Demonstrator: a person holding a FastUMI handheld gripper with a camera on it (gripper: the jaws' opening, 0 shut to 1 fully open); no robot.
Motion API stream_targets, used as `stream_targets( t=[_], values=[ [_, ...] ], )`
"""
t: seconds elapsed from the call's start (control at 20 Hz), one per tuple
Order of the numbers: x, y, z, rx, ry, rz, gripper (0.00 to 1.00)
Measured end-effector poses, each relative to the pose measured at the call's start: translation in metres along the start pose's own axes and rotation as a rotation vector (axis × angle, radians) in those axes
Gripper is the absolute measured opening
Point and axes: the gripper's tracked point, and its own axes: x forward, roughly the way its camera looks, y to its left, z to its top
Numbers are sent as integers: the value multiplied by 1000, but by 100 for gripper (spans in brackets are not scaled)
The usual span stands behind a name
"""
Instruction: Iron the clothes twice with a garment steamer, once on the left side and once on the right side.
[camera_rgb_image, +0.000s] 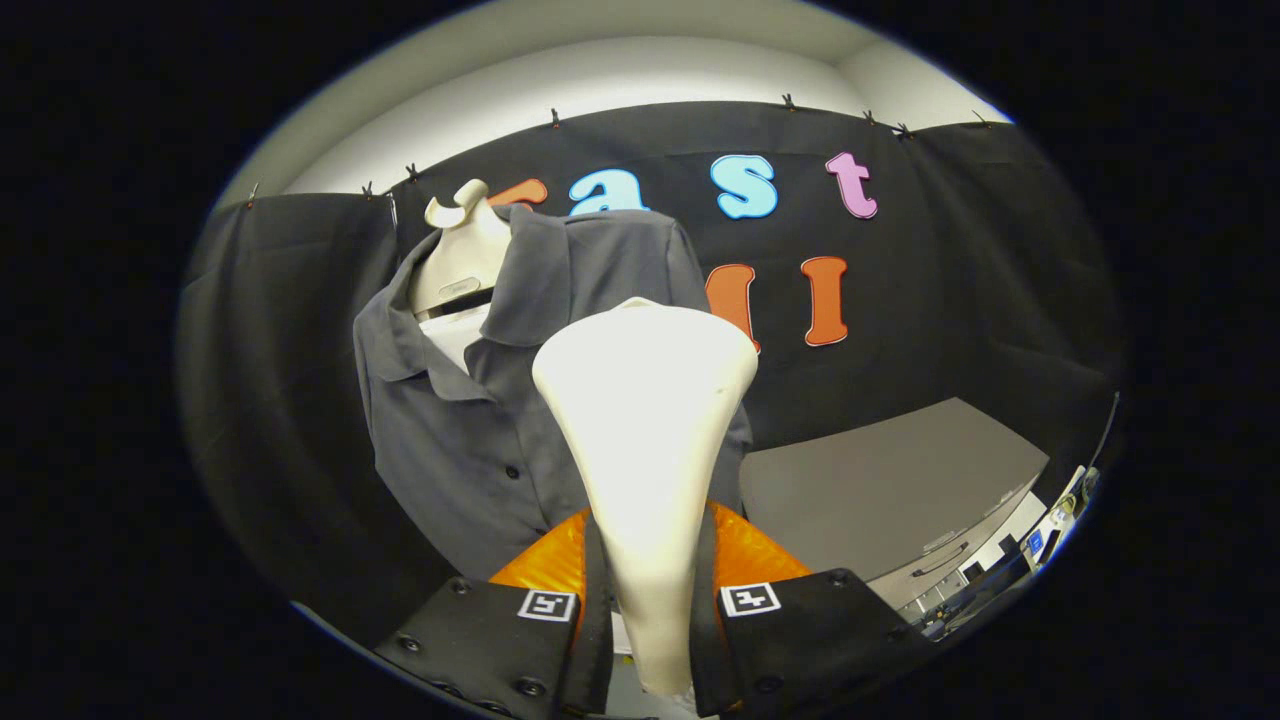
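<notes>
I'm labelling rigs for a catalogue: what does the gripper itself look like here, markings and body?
The gripper has two flat finger plates, each with a square black-and-white marker tag near its inner top corner and round screw heads along the edges. A ribbed, translucent orange part sits behind them. No cables are visible.

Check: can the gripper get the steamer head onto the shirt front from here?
Probably yes. The gripper is shut on the steamer, whose head already sits just before the grey shirt; nothing stands between them.
</notes>
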Motion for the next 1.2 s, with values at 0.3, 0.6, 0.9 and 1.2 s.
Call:
stream_targets(
  t=[0.3, 0.6, 0.9, 1.2],
  values=[
    [44, 15, -11, -16, 40, -37, 39],
    [77, 15, -26, -19, 82, -50, 39],
    [93, 5, -79, -15, 153, -55, 39],
    [104, 4, -137, -16, 227, -45, 39]
  ],
)
